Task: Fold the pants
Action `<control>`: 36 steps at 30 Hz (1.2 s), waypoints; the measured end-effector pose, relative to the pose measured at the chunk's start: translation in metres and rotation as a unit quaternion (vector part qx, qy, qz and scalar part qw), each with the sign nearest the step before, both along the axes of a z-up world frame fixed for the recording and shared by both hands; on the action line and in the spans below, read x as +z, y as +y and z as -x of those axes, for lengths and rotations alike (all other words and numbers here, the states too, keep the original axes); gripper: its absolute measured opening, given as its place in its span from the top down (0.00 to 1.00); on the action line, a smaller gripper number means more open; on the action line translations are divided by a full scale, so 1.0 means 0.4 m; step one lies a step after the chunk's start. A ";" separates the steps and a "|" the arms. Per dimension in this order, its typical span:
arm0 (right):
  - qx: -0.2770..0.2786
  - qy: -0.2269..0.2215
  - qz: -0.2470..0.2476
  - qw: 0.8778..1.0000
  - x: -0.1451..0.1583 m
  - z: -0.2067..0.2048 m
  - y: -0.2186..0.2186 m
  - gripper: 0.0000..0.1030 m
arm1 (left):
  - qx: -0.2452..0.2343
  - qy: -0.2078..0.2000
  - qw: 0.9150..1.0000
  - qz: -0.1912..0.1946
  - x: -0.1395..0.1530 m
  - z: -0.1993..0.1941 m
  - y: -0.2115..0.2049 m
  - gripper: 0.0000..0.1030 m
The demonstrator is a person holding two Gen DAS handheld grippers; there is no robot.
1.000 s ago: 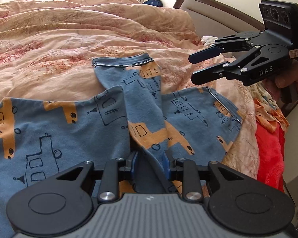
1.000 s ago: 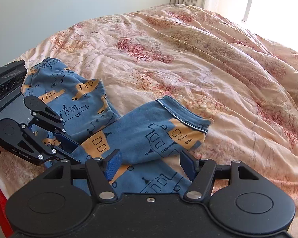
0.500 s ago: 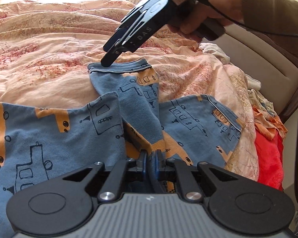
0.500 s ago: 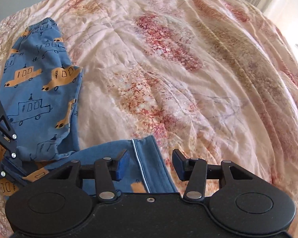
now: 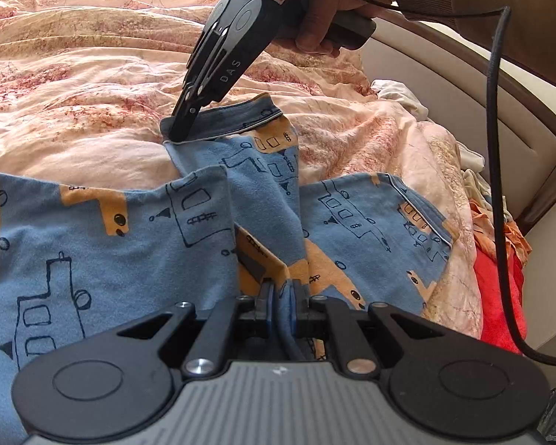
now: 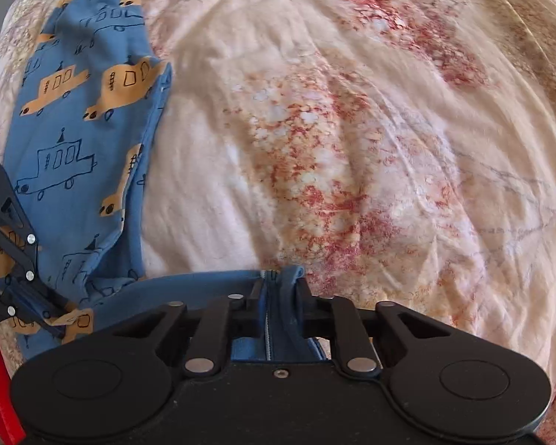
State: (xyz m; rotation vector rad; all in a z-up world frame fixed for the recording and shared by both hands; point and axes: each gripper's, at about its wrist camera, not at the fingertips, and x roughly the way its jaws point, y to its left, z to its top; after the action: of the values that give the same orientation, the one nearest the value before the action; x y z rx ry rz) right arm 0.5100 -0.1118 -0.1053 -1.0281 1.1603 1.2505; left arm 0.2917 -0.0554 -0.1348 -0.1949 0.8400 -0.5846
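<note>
A: We're over a bed, on a rumpled peach quilt with rust-red blotches, a padded headboard off to one side. The blue pants printed with orange cars lie across that quilt, on the headboard side of it.

B: Start at our left gripper. Its jaws are pressed together on a ridge of the pants' cloth, where the leg crosses over the rest of the garment. Beyond it that leg runs away from us towards the middle of the quilt.

A: And at the far end of that leg our right gripper points down at the cuff. Its jaws have just been closing, and in its own view they're clamped on the cuff's folded edge with the white stitching between the pads.

B: So we hold the leg at both ends. How will it handle?

A: Light, soft jersey by the look of it. No stiffness, so anything between our two grips will sag and drag on the quilt. It shouldn't slip; the hemmed cuff is doubled cloth and gives the pads something to bite.

B: We'd judge seams, cuffs and the waistband the best holds. A single layer pinched mid-panel just bunches, and the quilt under it is soft enough to get caught too.
</note>
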 end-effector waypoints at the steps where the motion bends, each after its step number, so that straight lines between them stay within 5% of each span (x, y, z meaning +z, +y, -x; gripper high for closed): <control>1: 0.003 -0.010 -0.008 1.000 0.016 0.006 -0.006 0.96 | 0.000 -0.002 1.000 -0.003 0.001 0.003 0.000 0.91; 9: -0.042 -0.090 -0.128 0.987 0.233 0.112 -0.228 0.96 | -0.008 -0.027 1.000 -0.014 0.034 0.034 -0.019 0.95; 14: -0.072 -0.132 -0.156 0.976 0.317 0.256 -0.439 0.96 | -0.033 -0.053 0.997 -0.041 0.058 0.064 -0.071 0.97; 20: -0.112 -0.165 -0.152 0.968 0.253 0.420 -0.603 0.97 | -0.052 -0.048 0.996 -0.062 0.060 0.082 -0.135 0.97; 29: -0.223 -0.138 -0.183 0.947 0.102 0.545 -0.773 0.99 | -0.075 -0.051 0.990 -0.107 0.050 0.086 -0.174 0.97; 31: -0.263 -0.127 -0.198 0.936 0.084 0.548 -0.791 0.97 | -0.077 -0.049 0.989 -0.116 0.044 0.085 -0.180 0.97; 33: -0.323 -0.060 -0.242 0.913 0.077 0.525 -0.832 0.81 | -0.076 -0.044 0.989 -0.119 0.038 0.085 -0.183 0.97; 36: -0.427 0.006 -0.343 0.837 0.090 0.490 -0.919 0.72 | -0.076 -0.042 0.989 -0.120 0.033 0.086 -0.182 0.97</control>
State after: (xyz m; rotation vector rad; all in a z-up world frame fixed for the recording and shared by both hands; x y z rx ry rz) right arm 0.3141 -0.4796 -0.0695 0.0769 0.8862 0.8053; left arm 0.2575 -0.1284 -0.1216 0.1140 0.8397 -0.6243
